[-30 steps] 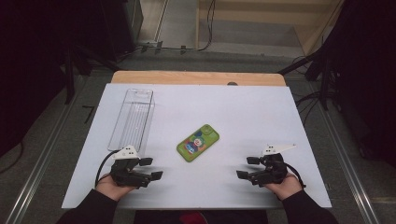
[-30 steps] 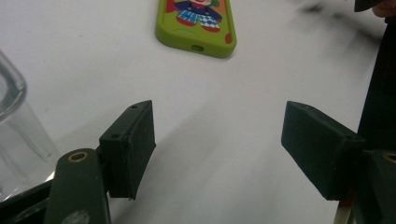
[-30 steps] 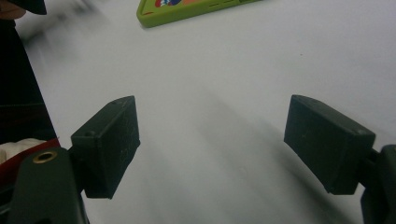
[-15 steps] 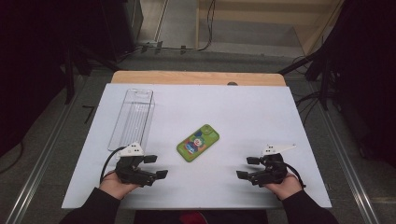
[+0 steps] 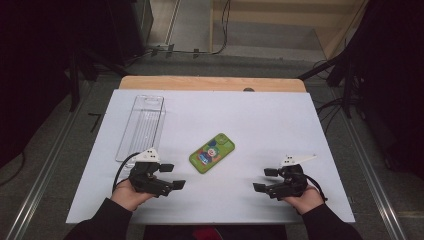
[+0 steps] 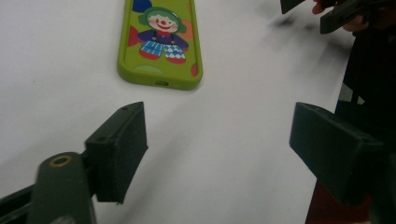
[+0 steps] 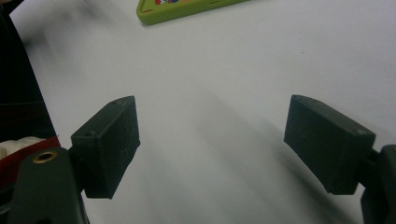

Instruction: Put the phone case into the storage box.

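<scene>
A green phone case with a clown picture (image 5: 212,153) lies flat at the middle of the white table top (image 5: 260,125). In the left gripper view the case (image 6: 161,42) lies just beyond the jaws. My left gripper (image 5: 172,176) sits near the front left, pointing right towards the case. Its jaws have just been opening and stand open (image 6: 217,140) with nothing between them. My right gripper (image 5: 264,180) rests near the front right, open and empty (image 7: 212,140), pointing left. An edge of the case (image 7: 187,9) lies well ahead of it.
A clear plastic tray (image 5: 141,127) lies lengthwise at the back left of the table. A wooden strip (image 5: 210,83) runs along the far edge. Dark stands and cables surround the table. The right gripper's jaws (image 6: 327,11) appear far off in the left gripper view.
My left gripper's jaws have spread apart, and that hand has edged slightly right, towards the phone case. The right gripper and the case have stayed put.
</scene>
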`<state>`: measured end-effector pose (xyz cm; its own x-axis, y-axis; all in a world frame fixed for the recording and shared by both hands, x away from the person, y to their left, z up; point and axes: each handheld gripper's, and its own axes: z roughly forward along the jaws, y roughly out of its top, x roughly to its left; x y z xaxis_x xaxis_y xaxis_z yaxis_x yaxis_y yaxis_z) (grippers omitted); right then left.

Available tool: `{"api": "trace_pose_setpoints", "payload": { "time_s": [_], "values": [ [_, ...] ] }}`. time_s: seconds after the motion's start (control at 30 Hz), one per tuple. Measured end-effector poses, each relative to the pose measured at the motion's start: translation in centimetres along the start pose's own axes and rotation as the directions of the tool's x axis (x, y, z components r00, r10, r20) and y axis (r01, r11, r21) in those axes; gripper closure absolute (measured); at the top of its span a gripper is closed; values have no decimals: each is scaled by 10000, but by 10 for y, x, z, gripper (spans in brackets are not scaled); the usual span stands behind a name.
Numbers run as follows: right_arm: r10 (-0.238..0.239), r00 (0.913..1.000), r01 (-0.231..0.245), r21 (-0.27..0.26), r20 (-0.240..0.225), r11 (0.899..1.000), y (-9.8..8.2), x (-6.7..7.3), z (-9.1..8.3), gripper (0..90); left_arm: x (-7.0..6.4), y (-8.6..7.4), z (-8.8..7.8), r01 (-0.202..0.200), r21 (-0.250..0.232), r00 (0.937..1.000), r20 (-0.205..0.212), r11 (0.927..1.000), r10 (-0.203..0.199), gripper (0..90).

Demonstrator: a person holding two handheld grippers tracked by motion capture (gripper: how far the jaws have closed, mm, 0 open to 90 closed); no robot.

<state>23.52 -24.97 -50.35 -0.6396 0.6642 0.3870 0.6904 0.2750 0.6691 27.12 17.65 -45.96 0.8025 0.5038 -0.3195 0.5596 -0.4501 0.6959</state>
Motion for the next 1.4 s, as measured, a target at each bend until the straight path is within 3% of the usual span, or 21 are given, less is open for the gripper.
{"api": "trace_pose_setpoints", "payload": {
  "time_s": [0.23, 0.3, 0.4, 0.47, 0.6, 0.93, 1.4],
  "values": [
    [18, 10000, -19, 22, 58, 10000, 0, 0, 0, 165, -2, 11, 4, -55, 3, 10000, 30, 10000, 55, 118],
    [25, 10000, -26, 31, 57, 10000, 0, -1, 0, 165, -5, 14, 7, -235, -173, 9997, -17, 9996, 235, 0],
    [21, 10000, -21, 12, 39, 10000, 0, -1, 0, 165, -7, 19, 9, -407, -508, 9991, -96, 9979, 403, 0],
    [29, 10000, -29, 2, 34, 10000, 0, -1, 0, 165, -6, 21, 10, -265, -527, 9996, -73, 9983, 261, 0],
    [19, 10000, -19, -31, 22, 10000, 0, 0, 0, 165, -5, 30, 16, -317, -58, 9995, -37, 9995, 317, 9],
    [32, 10000, -32, -39, 7, 10000, 0, 0, -1, 165, -4, 46, 27, -504, 356, 9987, -23, 9981, 505, 11],
    [37, 10000, -37, -55, -23, 10000, 0, -1, -1, 165, 5, 67, 34, -478, 385, 9987, -140, 9981, 484, 11]
  ]
}}
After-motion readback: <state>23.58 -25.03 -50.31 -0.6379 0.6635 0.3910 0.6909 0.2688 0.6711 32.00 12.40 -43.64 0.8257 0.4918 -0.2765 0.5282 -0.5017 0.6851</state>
